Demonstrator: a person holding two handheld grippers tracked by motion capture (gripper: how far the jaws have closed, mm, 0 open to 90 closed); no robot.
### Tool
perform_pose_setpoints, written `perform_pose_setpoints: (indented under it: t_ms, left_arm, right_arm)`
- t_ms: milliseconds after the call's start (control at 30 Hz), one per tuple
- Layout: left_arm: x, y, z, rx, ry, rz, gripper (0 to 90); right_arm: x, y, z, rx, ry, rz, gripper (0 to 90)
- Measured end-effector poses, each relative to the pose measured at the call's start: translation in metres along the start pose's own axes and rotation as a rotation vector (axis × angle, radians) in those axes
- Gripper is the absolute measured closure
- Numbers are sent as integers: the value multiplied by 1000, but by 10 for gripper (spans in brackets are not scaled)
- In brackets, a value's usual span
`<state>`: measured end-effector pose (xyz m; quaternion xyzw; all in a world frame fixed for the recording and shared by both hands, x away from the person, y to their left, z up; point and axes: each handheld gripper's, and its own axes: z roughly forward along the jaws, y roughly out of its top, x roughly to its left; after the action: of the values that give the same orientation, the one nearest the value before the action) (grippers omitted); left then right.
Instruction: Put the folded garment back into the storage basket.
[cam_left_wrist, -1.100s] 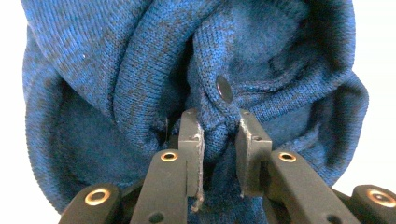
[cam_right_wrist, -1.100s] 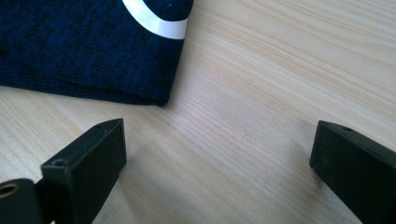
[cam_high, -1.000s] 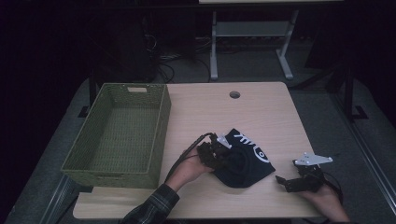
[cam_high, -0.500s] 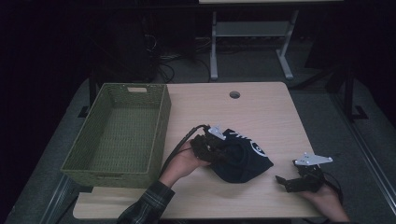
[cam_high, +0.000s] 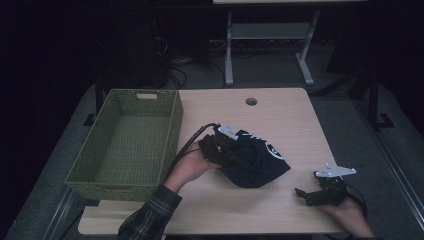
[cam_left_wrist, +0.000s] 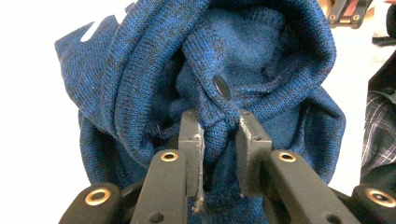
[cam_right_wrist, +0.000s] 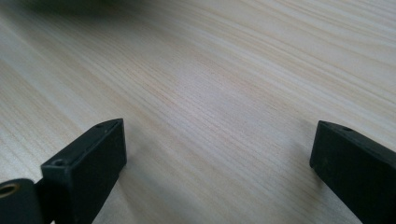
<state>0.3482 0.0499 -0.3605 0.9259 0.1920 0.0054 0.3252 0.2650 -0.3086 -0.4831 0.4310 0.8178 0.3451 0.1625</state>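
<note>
Left tongs (cam_left_wrist: 218, 140) are clamped on a fold of the blue knit hat (cam_left_wrist: 261, 70), which bunches right in front of the jaws, mid-table just right of the green basket (cam_high: 125, 145). Right tongs (cam_high: 310, 195) sit well apart from the hat, jaws spread wide with bare wooden table (cam_right_wrist: 224, 84) between them, nothing gripped.
</note>
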Motion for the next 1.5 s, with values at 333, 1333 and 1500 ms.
perform_pose_setpoints:
  t_ms: [333, 1333, 1500]
  left_arm:
    - [5, 11, -29, 0, 30, 11, 745]
    - [48, -10, -131, -19, 218, -89, 744]
    - [55, -24, -149, -37, 255, -133, 744]
  right_arm:
    - [-1, 0, 0, 12, -15, 15, 0]
    - [0, 0, 1, 10, -7, 8, 0]
    - [0, 0, 1, 10, -7, 7, 0]
